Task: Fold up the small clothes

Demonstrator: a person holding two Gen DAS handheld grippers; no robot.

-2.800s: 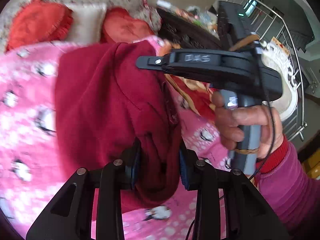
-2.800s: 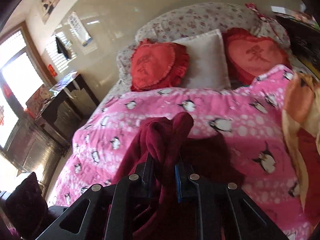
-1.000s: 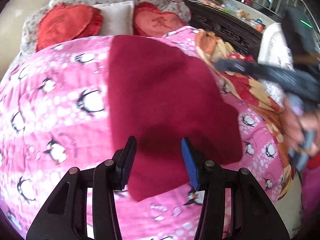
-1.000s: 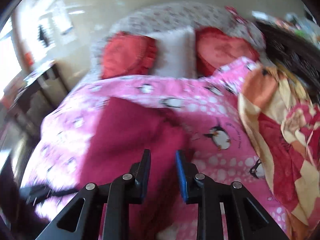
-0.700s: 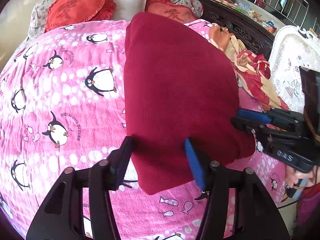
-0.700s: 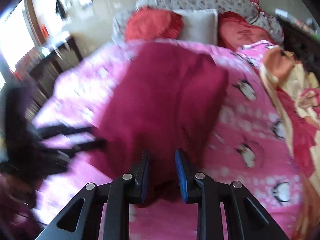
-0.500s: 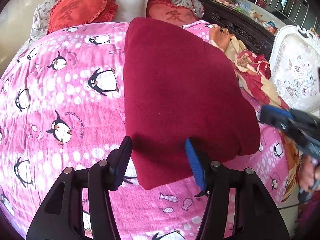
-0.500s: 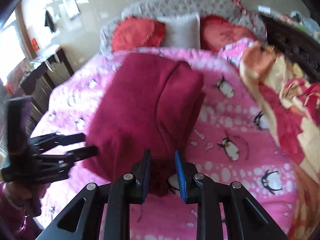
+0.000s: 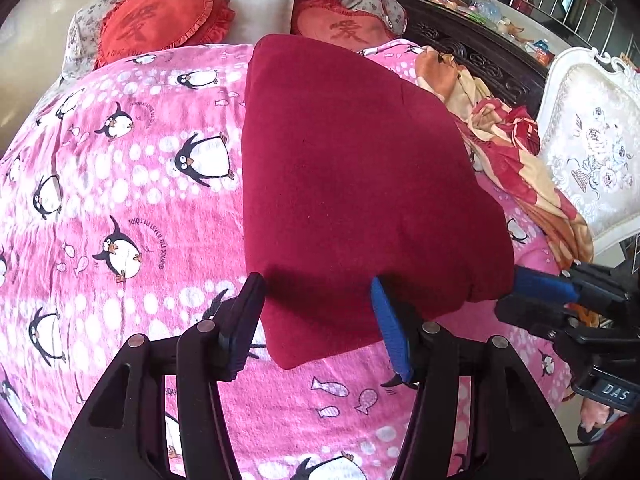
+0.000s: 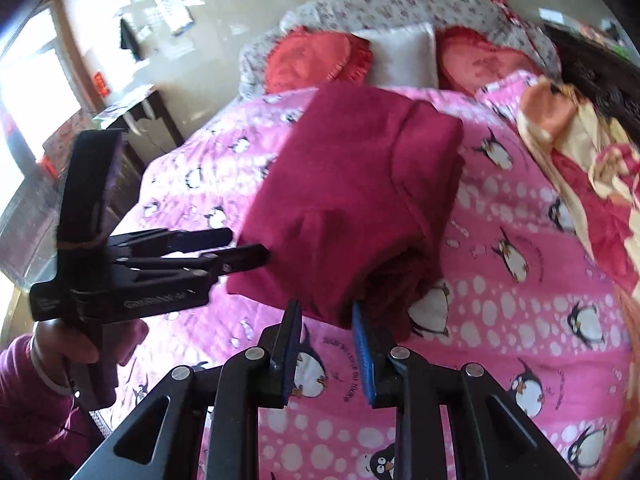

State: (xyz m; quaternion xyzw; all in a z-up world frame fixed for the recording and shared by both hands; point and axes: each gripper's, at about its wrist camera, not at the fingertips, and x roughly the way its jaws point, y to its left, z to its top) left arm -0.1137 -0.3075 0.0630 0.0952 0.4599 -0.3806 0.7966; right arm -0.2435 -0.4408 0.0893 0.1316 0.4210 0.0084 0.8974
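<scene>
The folded dark red garment [image 9: 360, 184] lies flat on the pink penguin blanket [image 9: 120, 208], set there as a tidy block so its layers rest under their own weight; its near corner reaches in between the fingers of the left gripper [image 9: 318, 328], yet neither pad presses on it. Those jaws have just been opening and now stand well apart, the black finger [image 9: 244, 320] just left of the cloth's edge and the blue pad [image 9: 390, 332] over its near hem, which I read as a release.

In the right wrist view the right gripper [image 10: 326, 344] sits just short of the garment's near right corner; its fingers are a narrow gap apart with only blanket showing between them, so nothing is clamped. The loose, darker bunch of cloth just beyond its blue pad [image 10: 362, 352] looks less neat than the rest, and the narrow setting probably suits tucking or pinching that thin edge.

Beyond both sets of fingertips, past the garment, red heart cushions [image 9: 160, 28] and a white pillow [image 9: 256, 12] lie at the head of the bed; to the right of the fingers a crumpled orange and red blanket [image 9: 516, 152] stays clear of the fold.
</scene>
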